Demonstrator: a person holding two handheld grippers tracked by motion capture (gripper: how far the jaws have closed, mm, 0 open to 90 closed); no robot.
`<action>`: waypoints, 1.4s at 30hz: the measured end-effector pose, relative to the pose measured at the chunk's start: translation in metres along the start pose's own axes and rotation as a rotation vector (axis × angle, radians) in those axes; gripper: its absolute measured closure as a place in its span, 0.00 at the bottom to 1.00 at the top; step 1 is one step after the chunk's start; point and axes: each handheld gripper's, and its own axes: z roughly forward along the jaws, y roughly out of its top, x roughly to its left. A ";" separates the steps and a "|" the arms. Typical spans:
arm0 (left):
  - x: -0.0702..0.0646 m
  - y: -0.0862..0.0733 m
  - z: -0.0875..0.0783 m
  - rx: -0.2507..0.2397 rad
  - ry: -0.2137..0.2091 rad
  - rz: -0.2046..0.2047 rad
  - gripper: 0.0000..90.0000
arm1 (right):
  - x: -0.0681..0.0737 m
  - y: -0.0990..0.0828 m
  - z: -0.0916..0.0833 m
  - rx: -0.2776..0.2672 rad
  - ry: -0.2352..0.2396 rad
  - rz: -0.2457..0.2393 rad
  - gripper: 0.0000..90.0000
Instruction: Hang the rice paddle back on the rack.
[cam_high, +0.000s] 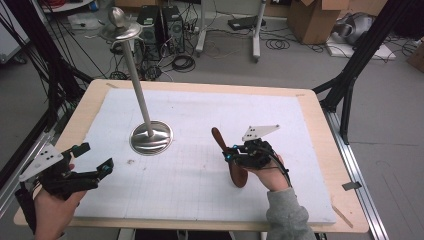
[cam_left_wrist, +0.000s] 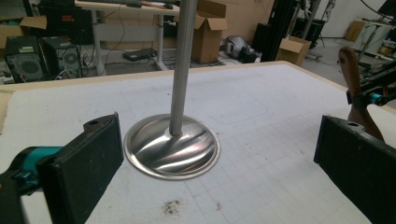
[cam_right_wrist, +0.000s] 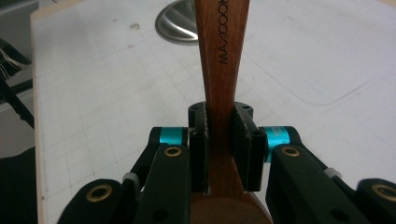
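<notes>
Progress cannot be judged against a stated goal, since none is given. Your right gripper (cam_high: 231, 152) is clamped on the wooden spoon (cam_high: 235, 170), lifted above the white mat (cam_high: 300, 150). Your left gripper (cam_high: 92, 157) hangs spread and empty, facing the steel stand (cam_high: 150, 137). Spoon placement remains outstanding.
</notes>
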 end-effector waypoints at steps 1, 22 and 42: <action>0.000 0.000 0.000 0.000 -0.001 0.002 0.02 | 0.000 0.001 0.000 -0.006 0.003 -0.001 0.86; 0.005 -0.001 -0.002 -0.007 0.000 -0.008 0.02 | -0.001 0.057 -0.004 -0.089 0.022 -0.041 0.86; 0.005 -0.001 -0.001 -0.005 -0.005 -0.013 0.02 | -0.007 0.099 0.004 -0.150 0.070 -0.026 0.86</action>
